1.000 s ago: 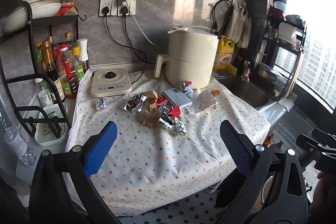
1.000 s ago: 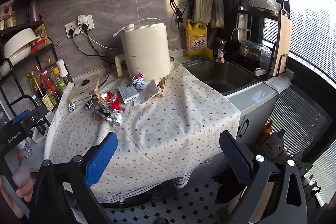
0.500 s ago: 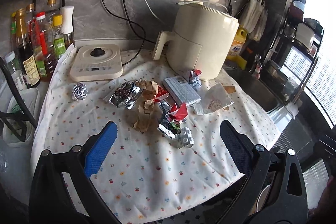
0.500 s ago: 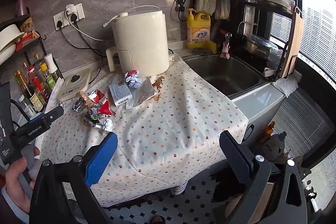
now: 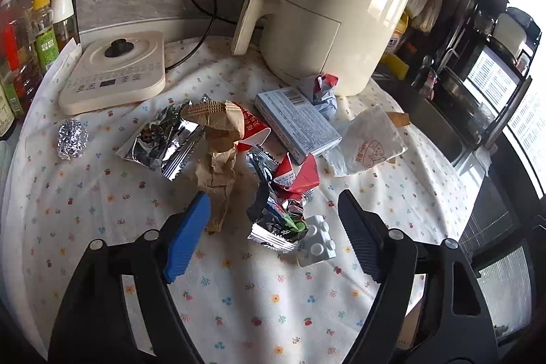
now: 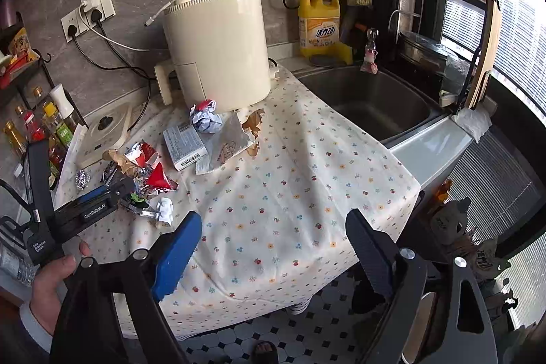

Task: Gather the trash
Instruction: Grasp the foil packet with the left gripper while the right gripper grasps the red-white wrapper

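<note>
Trash lies in a heap on the flowered tablecloth: a foil ball, a silver wrapper, a crumpled brown paper bag, a red wrapper, a flat grey-blue box and a white paper bag. My left gripper hangs just over the heap with its jaws closing. A crumpled foil wrapper and a white studded piece sit between them, and the pads press on nothing. My right gripper is over the cloth's front edge, jaws closing on nothing. In the right wrist view, the left gripper is held by a hand.
A cream air fryer stands behind the heap, and a flat cream cooker is at the back left. Bottles line the left edge. The sink and a yellow detergent bottle are to the right. A foot shows on the tiled floor.
The left gripper has come down and forward onto the trash heap, and its jaws have narrowed. The right gripper has moved closer to the table and narrowed a little.
</note>
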`<state>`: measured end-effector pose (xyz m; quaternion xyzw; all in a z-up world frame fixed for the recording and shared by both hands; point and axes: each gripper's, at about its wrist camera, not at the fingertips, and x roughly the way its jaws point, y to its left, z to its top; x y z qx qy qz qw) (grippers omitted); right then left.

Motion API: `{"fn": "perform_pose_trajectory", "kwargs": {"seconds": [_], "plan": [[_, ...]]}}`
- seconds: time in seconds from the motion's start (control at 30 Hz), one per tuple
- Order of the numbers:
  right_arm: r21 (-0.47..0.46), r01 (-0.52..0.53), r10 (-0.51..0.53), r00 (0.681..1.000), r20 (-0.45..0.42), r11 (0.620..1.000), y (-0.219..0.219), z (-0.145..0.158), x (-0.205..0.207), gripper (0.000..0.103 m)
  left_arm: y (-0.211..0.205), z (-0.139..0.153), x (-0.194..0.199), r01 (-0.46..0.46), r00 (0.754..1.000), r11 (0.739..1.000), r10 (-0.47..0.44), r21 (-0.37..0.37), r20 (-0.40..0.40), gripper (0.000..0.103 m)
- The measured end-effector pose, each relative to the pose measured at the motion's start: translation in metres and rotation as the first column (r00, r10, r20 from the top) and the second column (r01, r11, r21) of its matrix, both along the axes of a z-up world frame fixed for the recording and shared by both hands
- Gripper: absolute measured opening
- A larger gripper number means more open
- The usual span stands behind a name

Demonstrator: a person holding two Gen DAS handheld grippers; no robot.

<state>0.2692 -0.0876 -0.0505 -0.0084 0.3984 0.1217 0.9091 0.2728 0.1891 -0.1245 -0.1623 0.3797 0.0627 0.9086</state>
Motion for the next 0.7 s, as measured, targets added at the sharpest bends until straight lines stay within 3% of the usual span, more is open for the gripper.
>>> {"fn": "perform_pose_trajectory", "kwargs": {"seconds": [0.1,0.17,0.2,0.3,0.53,0.7], "plan": [[-0.001,-0.023,0.023,1.0,-0.008,1.0,0.009,-0.005,0.007,0.081,0.001,-0.009,0.007,0.013,1.0,1.0,-0.013,-0.023,-0.025,0.058],[0.0,-0.038,0.038,0.999,-0.012,0.999,0.015,-0.008,0.012,0.081,0.001,-0.014,0.011,0.022,0.999,0.999,-0.024,-0.04,-0.041,0.039],[0.006,-0.046,0.046,0.999,-0.02,0.999,0.018,-0.01,0.016,0.081,0.001,-0.016,0.011,0.025,0.998,0.999,-0.027,-0.047,-0.052,0.022],[0.025,-0.088,0.089,0.995,-0.044,0.996,0.027,-0.018,0.029,0.077,0.001,-0.013,0.008,0.017,0.999,0.997,-0.019,-0.076,-0.035,0.01],[0.078,-0.206,0.209,0.977,-0.044,0.976,0.053,-0.024,0.048,0.074,-0.003,0.022,-0.013,-0.042,0.998,0.997,0.045,-0.061,0.044,0.006],[0.096,-0.261,0.268,0.961,-0.071,0.961,0.071,-0.034,0.065,0.072,0.004,0.031,-0.024,-0.09,0.995,0.995,0.092,-0.044,0.048,0.005]]}}
